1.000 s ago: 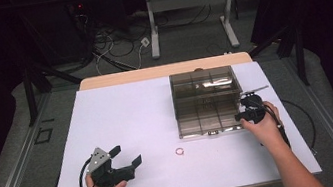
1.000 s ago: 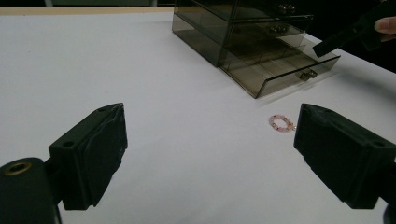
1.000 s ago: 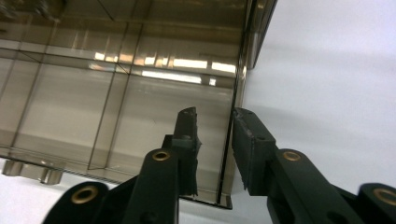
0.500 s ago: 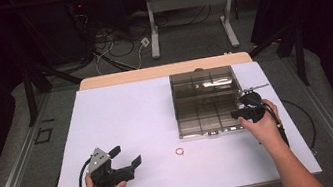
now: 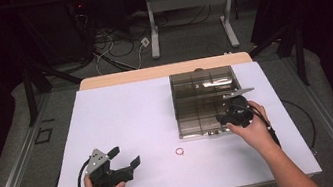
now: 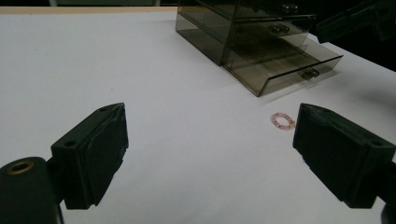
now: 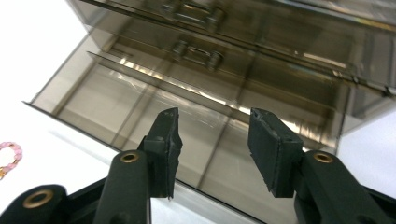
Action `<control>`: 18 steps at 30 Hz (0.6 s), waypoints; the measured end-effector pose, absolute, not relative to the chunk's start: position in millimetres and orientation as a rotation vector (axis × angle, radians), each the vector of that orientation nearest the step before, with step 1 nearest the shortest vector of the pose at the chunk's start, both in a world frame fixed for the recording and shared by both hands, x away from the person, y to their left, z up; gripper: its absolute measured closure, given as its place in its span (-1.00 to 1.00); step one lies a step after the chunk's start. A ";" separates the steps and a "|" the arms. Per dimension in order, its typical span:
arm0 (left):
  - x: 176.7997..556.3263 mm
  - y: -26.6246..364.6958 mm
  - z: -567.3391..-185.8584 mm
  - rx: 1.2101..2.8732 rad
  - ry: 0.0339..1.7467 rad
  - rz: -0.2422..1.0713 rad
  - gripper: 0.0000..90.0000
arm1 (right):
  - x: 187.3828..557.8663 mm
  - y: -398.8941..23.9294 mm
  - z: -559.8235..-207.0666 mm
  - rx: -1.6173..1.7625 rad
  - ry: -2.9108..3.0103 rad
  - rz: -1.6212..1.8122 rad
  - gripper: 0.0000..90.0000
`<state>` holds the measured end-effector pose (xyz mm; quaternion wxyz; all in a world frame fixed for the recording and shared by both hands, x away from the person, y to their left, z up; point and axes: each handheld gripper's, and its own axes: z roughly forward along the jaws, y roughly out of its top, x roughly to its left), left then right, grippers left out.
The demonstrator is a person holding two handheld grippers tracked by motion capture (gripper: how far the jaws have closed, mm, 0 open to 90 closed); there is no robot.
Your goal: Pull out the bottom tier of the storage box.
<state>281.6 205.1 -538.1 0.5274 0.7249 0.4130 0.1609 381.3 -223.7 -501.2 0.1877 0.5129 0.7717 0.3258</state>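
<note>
A smoky clear drawer box (image 5: 205, 92) stands at the right of the white table (image 5: 127, 115). Its bottom drawer (image 6: 289, 60) is pulled out toward the person. My right gripper (image 5: 223, 119) hovers over that drawer's front edge. In the right gripper view the right gripper (image 7: 215, 135) has just been opening its jaws, and nothing is between them; the empty drawer floor (image 7: 140, 102) lies below. A small pink bead ring (image 5: 179, 151) lies on the table in front of the box. My left gripper (image 5: 125, 156) rests at the front left, open and empty, pointing toward the ring (image 6: 283, 121).
Two upper drawers with small handles (image 7: 196, 53) stay closed. A wooden strip (image 5: 161, 71) borders the table's far edge. Cables (image 5: 305, 122) trail from the right hand over the table's right side. Desk legs and wiring stand on the floor beyond.
The right gripper's jaws have spread apart, and the hand has shifted slightly left along the drawer front. The left gripper and the ring have not moved.
</note>
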 end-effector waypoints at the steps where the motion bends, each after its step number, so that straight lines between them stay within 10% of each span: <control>1: 281.7 205.3 -538.1 1.734 0.984 0.388 -0.76 | 380.6 -222.1 -500.6 1.421 2.175 0.921 0.18; 18: 281.5 205.8 -538.3 1.737 0.990 0.385 -0.76 | 373.0 -197.1 -504.9 1.199 2.277 0.942 0.12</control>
